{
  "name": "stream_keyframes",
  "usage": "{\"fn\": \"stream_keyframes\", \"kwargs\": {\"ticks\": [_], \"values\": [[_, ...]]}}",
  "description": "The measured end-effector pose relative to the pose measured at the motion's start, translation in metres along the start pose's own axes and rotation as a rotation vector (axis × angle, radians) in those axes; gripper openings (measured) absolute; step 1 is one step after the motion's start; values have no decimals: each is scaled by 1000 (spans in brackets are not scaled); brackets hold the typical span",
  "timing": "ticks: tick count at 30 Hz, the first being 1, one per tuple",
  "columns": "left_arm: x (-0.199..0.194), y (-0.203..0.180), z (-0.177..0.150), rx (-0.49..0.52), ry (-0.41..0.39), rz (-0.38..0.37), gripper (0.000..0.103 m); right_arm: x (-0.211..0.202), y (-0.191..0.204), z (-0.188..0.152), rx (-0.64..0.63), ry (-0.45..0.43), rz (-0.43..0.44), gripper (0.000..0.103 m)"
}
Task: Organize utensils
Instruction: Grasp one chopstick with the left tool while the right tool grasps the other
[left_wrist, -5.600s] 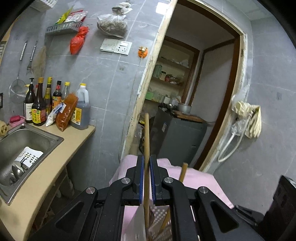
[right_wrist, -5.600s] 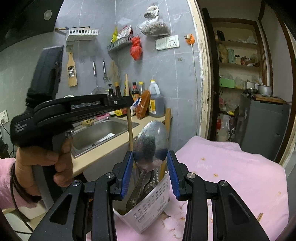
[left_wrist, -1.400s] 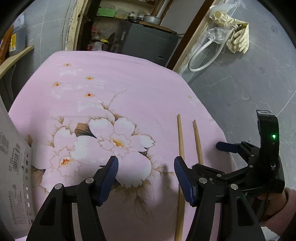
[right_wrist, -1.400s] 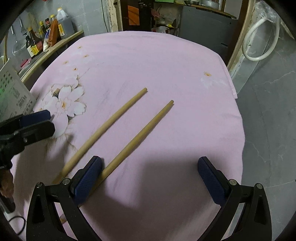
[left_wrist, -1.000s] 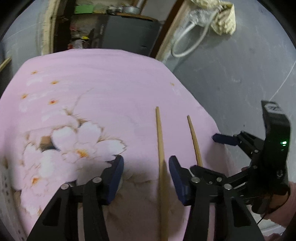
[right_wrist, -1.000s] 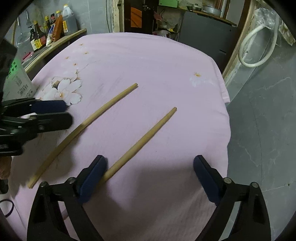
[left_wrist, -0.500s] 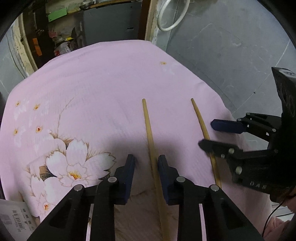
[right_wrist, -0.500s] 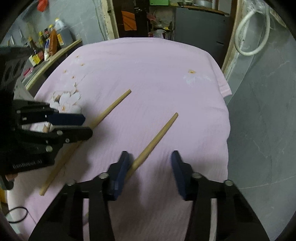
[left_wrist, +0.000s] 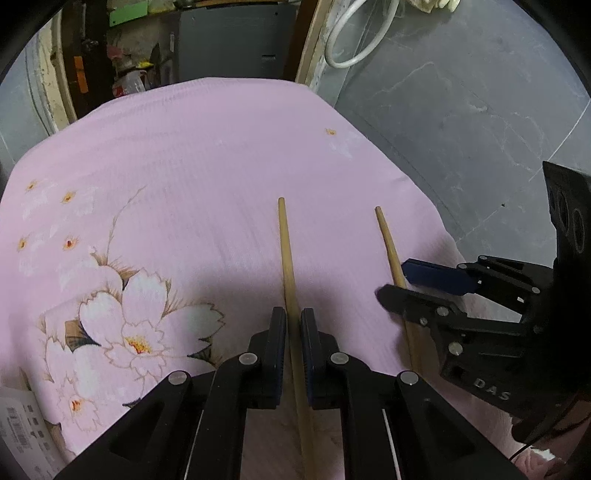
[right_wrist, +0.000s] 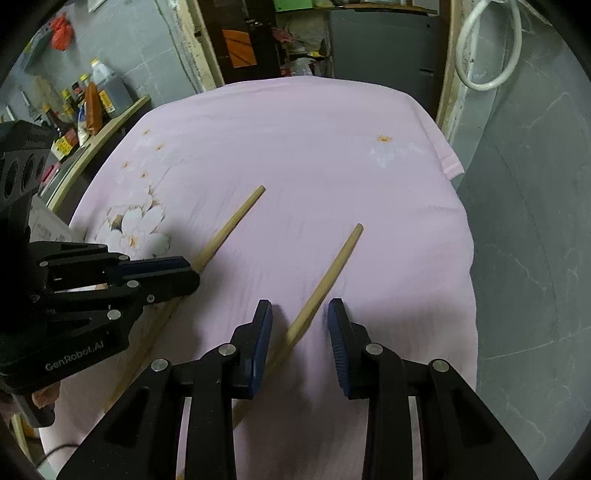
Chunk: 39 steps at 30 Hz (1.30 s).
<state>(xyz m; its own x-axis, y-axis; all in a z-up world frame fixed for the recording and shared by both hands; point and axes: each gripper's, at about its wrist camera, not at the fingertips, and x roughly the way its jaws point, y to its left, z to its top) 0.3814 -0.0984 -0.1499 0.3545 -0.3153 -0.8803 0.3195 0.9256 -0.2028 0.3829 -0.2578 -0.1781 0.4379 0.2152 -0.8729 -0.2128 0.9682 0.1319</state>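
Observation:
Two wooden chopsticks lie apart on the pink flowered cloth (left_wrist: 207, 155). My left gripper (left_wrist: 293, 320) is low over the left chopstick (left_wrist: 286, 251); its jaws are closing and the blue pads sit against the stick's sides. The right chopstick (right_wrist: 332, 273) runs between the fingers of my right gripper (right_wrist: 299, 314), whose jaws are closing too, with a gap left on each side of the stick. Each gripper shows in the other's view: the right gripper (left_wrist: 400, 282) beside its stick, the left gripper (right_wrist: 184, 273) on the left chopstick (right_wrist: 236, 221).
A white perforated utensil box (right_wrist: 48, 225) stands at the cloth's left edge, also seen as a corner (left_wrist: 18, 424). A counter with bottles (right_wrist: 88, 99) is behind it. The cloth's right edge drops to the grey floor (right_wrist: 524, 221). A white hose (right_wrist: 484, 48) hangs by the doorframe.
Both grippers' jaws have narrowed around their chopsticks over the last second. The left one shifted right until the left stick sat between its pads. The chopsticks have not moved.

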Motion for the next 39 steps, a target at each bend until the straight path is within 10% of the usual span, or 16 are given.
{"fn": "stream_keyframes", "kwargs": {"ticks": [28,39], "values": [[-54,5,-30,-79,-231,-81,6,-63,7,-24,56,-330,67,8],[-84,20,-55,-111,-202,-91,6,-89,23,-31,71,-350,72,7]]}}
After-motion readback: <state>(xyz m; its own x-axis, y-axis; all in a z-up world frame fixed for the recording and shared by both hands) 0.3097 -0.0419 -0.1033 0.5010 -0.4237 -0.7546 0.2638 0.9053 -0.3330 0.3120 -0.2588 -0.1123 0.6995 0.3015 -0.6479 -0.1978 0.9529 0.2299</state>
